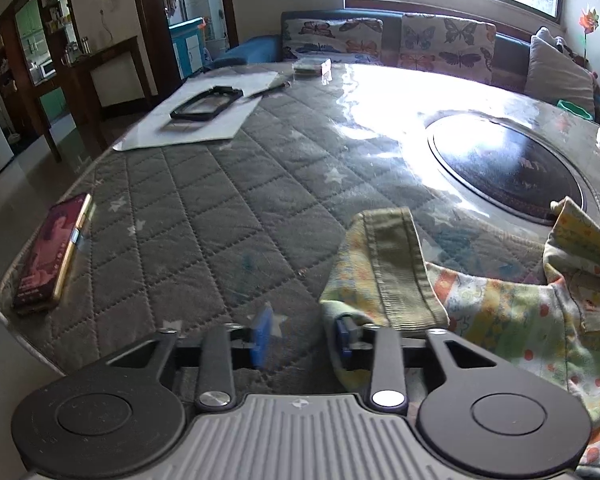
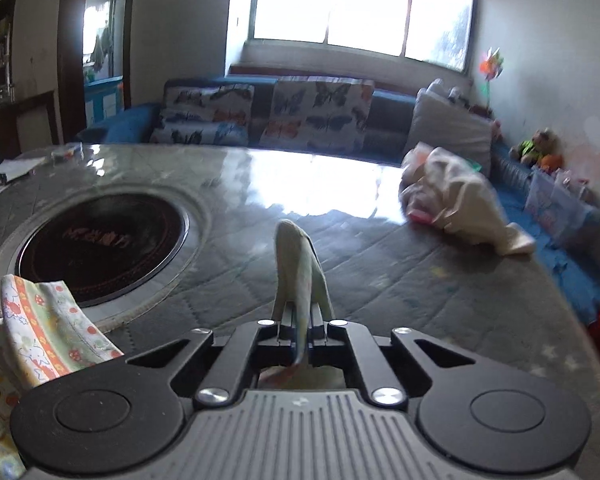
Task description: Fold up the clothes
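A patterned child's garment in yellow, green and orange lies bunched at the near edge of a quilted grey table. The left gripper has its jaws wide apart, one blue pad over bare table, the other tucked under the garment's ribbed cuff. The right gripper is pinched tight on a raised fold of the same cloth. A dark round hotplate is set into the tabletop, and a phone rests near the left edge

Garment cut off at right edge (hiding one pad).
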